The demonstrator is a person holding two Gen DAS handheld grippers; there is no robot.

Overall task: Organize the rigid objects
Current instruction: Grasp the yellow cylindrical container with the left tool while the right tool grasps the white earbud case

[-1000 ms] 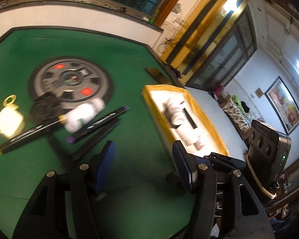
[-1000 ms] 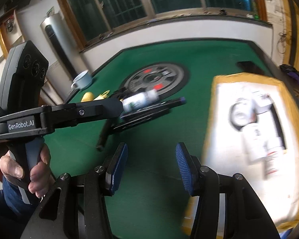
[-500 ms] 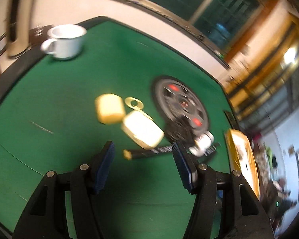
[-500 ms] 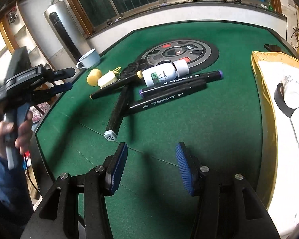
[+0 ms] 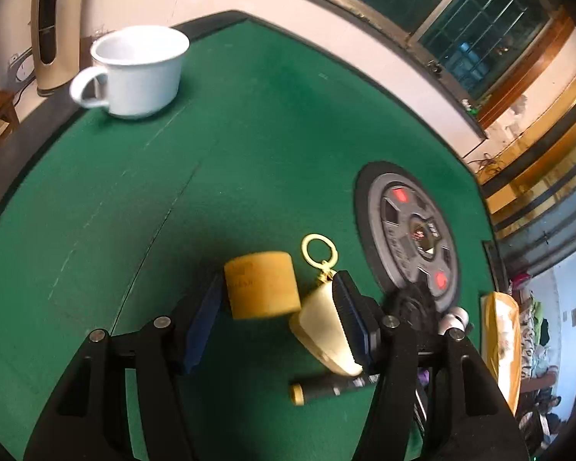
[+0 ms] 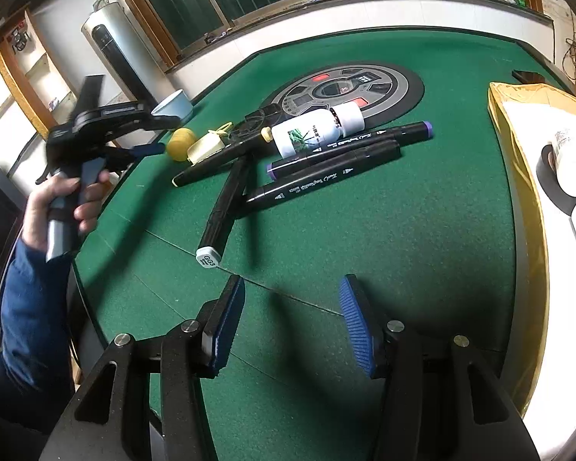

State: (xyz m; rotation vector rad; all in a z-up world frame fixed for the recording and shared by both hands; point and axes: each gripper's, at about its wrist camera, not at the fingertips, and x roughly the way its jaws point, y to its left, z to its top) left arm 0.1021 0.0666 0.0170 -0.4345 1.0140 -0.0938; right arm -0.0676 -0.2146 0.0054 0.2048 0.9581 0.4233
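A yellow cylinder (image 5: 263, 286) lies on the green felt, between the fingers of my left gripper (image 5: 276, 320). The jaws stand wider than the cylinder and the pads do not press on it. A cream case (image 5: 318, 330) with a gold ring lies partly under the right finger. In the right wrist view the left gripper (image 6: 161, 136) hovers at the yellow cylinder (image 6: 181, 139). Several black markers (image 6: 326, 180) and a white bottle (image 6: 314, 130) lie mid-table. My right gripper (image 6: 291, 322) stands open over bare felt, short of the grey-capped marker (image 6: 226, 207).
A yellow-rimmed tray (image 6: 518, 153) at the right holds a black tape roll (image 6: 549, 176) and white items. A pale mug (image 5: 141, 69) stands at the far left edge. A round grey panel (image 5: 410, 226) is set in the felt. A hand (image 6: 68, 199) holds the left gripper's handle.
My left gripper swung away from the tray to the left and came down around the yellow cylinder. The right gripper sank a little, then kept still.
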